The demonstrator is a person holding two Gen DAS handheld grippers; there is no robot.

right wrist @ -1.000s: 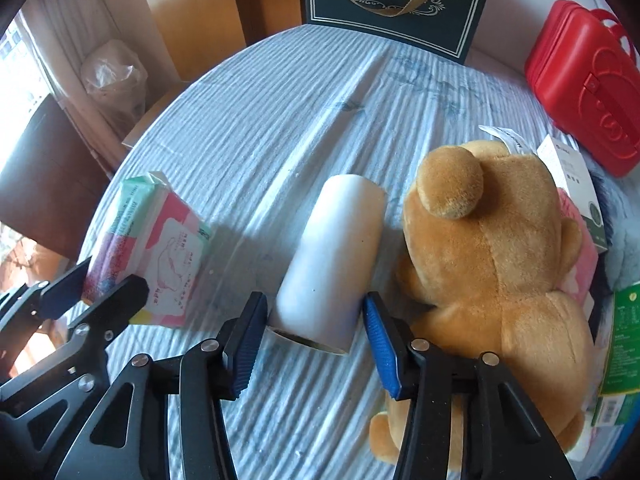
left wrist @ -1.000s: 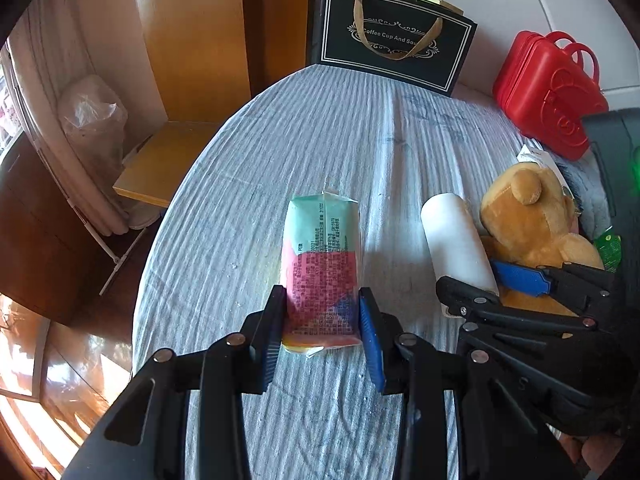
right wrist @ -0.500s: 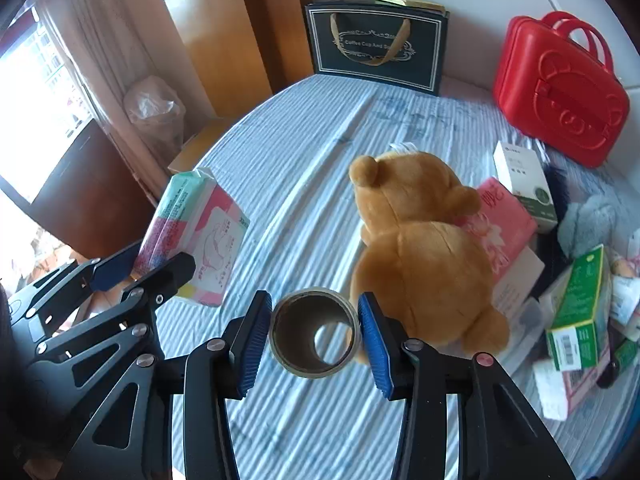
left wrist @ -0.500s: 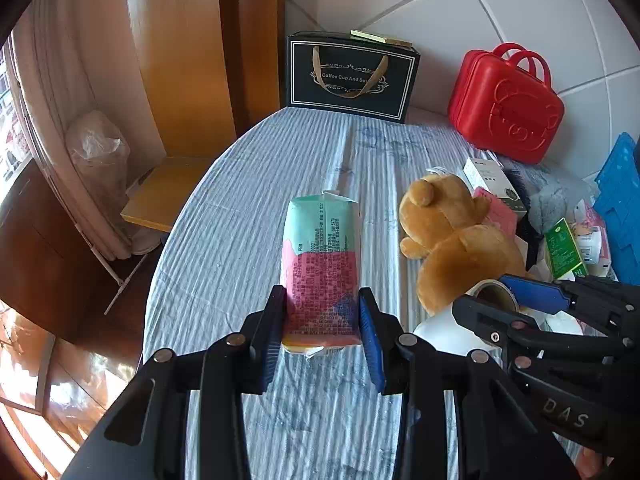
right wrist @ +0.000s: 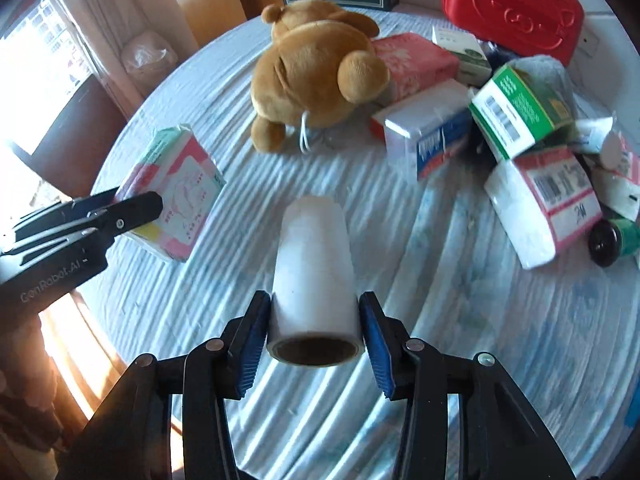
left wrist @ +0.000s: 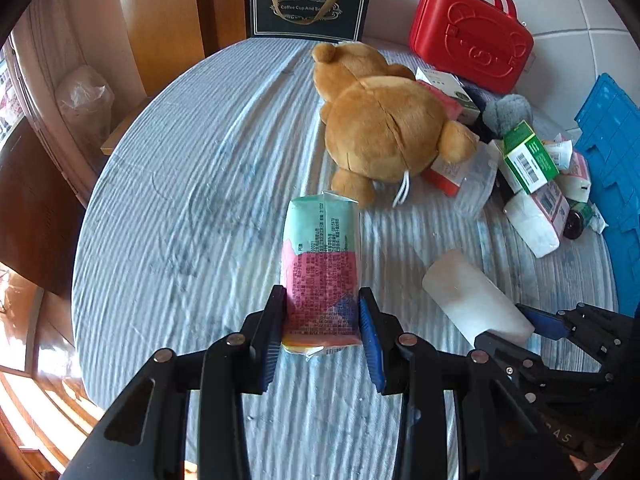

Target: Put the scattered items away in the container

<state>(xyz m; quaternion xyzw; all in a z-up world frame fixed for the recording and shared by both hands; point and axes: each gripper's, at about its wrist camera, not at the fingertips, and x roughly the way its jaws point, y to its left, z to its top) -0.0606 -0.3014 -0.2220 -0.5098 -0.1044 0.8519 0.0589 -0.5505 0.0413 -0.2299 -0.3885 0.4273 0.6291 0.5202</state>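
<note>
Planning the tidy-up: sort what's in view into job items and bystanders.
Job: pink-and-green tissue pack in left gripper; white paper roll in right gripper; brown plush bear; green cardboard box; blue plastic crate.
Bystanders: red plastic case; black paper gift bag.

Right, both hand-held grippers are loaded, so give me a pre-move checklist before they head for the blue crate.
1. Left hand-held gripper clamped on the tissue pack: ok, pads press both sides.
2. Right hand-held gripper clamped on the white roll: ok, held near its open end.
3. Both items lifted off the tablecloth: ok.
4. Blue crate in view: ok, at the right edge of the left wrist view.
5. Free room inside the crate: cannot tell, its inside is cut off.
6. Way past the teddy bear and the box pile: cannot tell.
</note>
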